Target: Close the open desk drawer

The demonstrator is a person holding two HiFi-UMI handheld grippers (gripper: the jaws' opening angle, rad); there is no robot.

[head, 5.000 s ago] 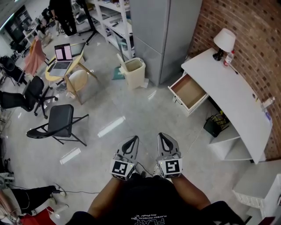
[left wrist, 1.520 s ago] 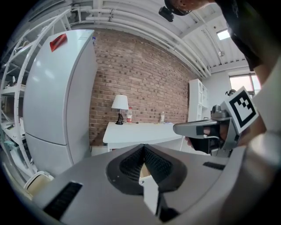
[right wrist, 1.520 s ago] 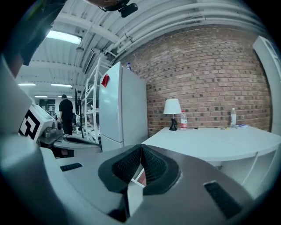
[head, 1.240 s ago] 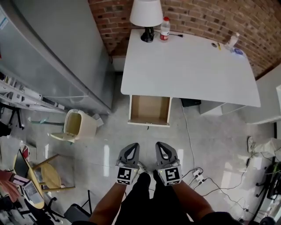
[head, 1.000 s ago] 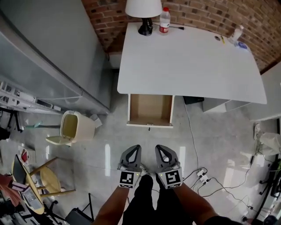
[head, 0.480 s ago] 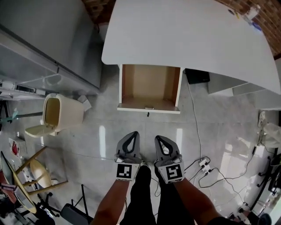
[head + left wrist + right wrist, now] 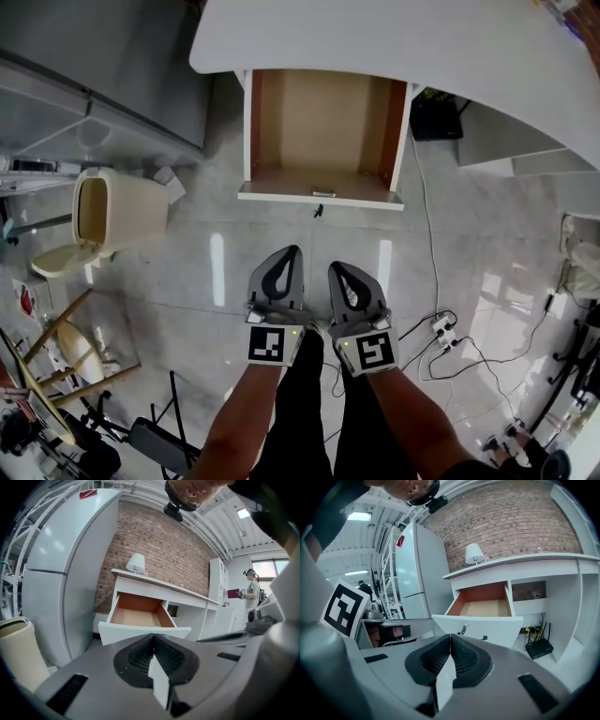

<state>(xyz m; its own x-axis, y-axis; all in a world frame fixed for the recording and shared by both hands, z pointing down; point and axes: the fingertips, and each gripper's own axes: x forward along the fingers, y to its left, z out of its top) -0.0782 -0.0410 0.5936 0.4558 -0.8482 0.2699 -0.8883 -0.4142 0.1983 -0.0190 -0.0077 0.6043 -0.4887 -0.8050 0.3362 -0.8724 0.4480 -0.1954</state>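
The drawer looms larger than 1 second ago, pulled out from under the white desk, empty. The left tool and right tool have sunk toward its level, jaws together on nothing, short of its front. The push looks near.

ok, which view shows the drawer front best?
Right gripper view: the drawer front faces the camera, with what looks like a key hanging from it. Left gripper view shows it plain, lower edge cut off. Head view shows only its top edge.
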